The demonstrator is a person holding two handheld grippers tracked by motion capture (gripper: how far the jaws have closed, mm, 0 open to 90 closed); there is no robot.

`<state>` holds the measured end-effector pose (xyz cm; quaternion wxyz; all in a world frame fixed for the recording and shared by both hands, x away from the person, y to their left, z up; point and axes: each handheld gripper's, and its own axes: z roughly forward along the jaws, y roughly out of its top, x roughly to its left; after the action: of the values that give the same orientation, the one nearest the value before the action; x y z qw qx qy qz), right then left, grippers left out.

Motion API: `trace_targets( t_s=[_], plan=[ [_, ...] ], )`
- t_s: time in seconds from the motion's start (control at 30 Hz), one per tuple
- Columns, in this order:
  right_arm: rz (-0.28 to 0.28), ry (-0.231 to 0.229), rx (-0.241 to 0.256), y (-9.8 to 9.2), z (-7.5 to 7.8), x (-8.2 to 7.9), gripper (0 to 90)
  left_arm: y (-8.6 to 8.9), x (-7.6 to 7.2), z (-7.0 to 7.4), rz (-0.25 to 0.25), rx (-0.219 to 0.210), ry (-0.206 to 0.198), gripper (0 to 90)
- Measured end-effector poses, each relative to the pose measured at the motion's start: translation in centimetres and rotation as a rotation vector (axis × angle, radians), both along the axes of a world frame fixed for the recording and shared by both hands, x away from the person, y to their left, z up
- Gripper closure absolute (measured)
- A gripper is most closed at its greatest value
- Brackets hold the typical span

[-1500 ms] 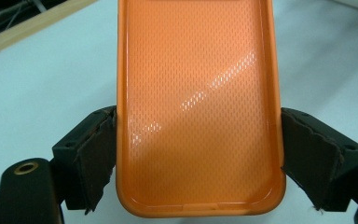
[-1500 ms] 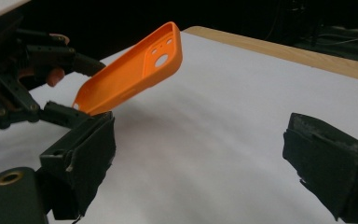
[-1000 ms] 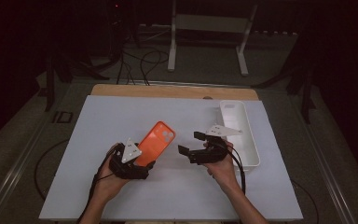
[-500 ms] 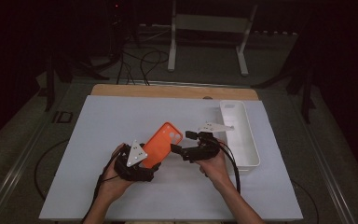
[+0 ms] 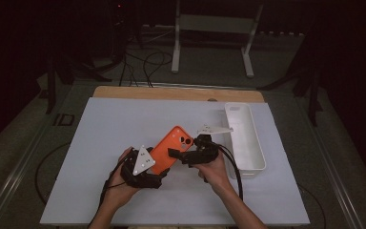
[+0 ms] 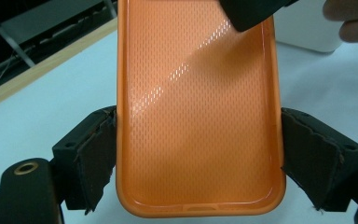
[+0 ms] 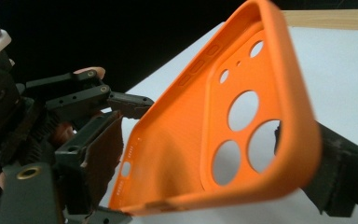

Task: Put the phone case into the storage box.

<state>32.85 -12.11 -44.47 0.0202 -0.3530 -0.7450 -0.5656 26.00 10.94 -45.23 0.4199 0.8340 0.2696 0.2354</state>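
spanning most of the high view, a white table (image 5: 100,157) is seen with a white bin (image 5: 246,138) at its right side. an orange phone case (image 5: 171,149) is held tilted above the table's middle, between the two grippers and left of the bin. its bottom end is clamped across the width by the left gripper (image 6: 198,156), pads pressed on both long edges. the right gripper (image 7: 205,186) is set around the camera-cutout end, one jaw on each side of the case; whether it is actually squeezing cannot be told. the case is judged light, soft and bendy, likely silicone, matte and not slippery, not fragile. it is best gripped on the thick side rims, not the thin back panel, which would be buckled; a hard squeeze across the width would bow it.
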Motion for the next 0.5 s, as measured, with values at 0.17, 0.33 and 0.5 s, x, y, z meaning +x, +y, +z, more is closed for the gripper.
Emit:
trace_targets(
  t_s=[0.17,0.33,0.5],
  plan=[
    [0.013,0.029,0.023,0.12,-0.02,-0.09,39.3,-0.1,-0.13,0.04,0.0,-0.009,-0.009,16.3],
    [0.033,0.041,0.002,0.55,0.08,-0.45,59.5,-0.23,-0.2,-0.02,-0.008,-0.019,-0.011,16.3],
    [0.043,0.075,-0.017,0.96,0.04,-0.65,75.6,-0.24,-0.2,-0.11,-0.015,-0.006,-0.011,16.2]
  ],
)
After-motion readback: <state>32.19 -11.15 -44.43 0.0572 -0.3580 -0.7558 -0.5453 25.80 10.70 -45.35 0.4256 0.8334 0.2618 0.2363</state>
